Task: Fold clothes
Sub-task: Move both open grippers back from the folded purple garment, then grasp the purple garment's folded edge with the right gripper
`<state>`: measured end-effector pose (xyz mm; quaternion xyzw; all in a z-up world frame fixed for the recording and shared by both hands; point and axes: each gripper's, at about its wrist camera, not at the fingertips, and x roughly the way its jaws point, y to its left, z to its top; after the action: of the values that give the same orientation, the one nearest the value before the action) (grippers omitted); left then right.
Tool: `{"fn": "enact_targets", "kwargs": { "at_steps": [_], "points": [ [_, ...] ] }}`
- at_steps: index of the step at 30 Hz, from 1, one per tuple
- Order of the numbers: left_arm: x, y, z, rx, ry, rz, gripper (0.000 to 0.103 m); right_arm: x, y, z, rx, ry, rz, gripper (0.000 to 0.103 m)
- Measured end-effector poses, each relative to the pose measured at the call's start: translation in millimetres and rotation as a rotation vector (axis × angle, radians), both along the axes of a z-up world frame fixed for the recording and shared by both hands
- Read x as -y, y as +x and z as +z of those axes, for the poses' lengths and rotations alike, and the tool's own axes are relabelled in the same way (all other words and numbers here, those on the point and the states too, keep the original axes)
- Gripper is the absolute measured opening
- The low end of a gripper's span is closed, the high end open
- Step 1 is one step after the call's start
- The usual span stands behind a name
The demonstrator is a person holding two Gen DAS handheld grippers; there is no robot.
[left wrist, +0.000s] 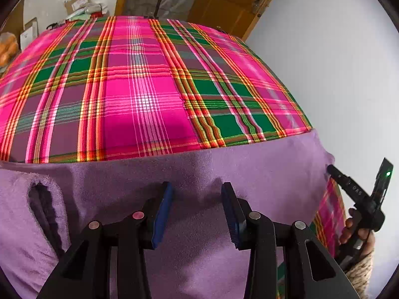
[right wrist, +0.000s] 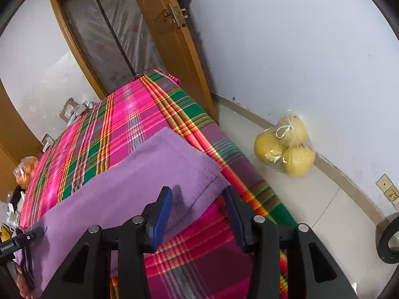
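- Left wrist view: the purple garment point(left wrist: 249, 164) lies across the near edge of the surface point(left wrist: 139, 79), which is covered with a pink and green plaid cloth. Its long axis runs left to right, with a straight folded edge along the far side. The left gripper point(left wrist: 197, 206) hovers over the middle of the garment, its blue pads apart and nothing visibly pinched between them; the fabric sits directly beneath and just beyond the tips. A dark slit-like opening in the garment shows at the near left. At the far right, the right gripper point(left wrist: 331, 170) reaches the garment's right end, held by a hand point(left wrist: 354, 229).

- Right wrist view: the right gripper point(right wrist: 197, 204) points at the garment's point(right wrist: 139, 179) right end. Its jaws stand apart; the left pad overlaps the fabric edge, the right pad hangs over bare plaid, so the hem corner lies between and just beyond them, not clamped. The garment stretches away to the left, where the left gripper point(right wrist: 35, 233) sits at its other end.

- Judgement: the right gripper is nearer a free corner, so the coming grasp likely turns on closing over that right hem.
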<state>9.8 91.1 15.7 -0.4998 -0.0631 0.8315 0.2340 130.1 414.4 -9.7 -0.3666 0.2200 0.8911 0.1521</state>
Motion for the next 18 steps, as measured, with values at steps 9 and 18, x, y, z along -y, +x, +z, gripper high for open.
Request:
{"fn": "enact_targets", "kwargs": {
  "at_steps": [9,18],
  "points": [
    [-4,2,0,-0.028,-0.020,0.016,0.042,-10,-7,0,-0.014,-0.064,-0.050,0.029],
    [-4,1,-1,-0.038,-0.027,0.014,0.042,-18,2,-4,-0.044,-0.115,-0.053,0.007]
  ]
}}
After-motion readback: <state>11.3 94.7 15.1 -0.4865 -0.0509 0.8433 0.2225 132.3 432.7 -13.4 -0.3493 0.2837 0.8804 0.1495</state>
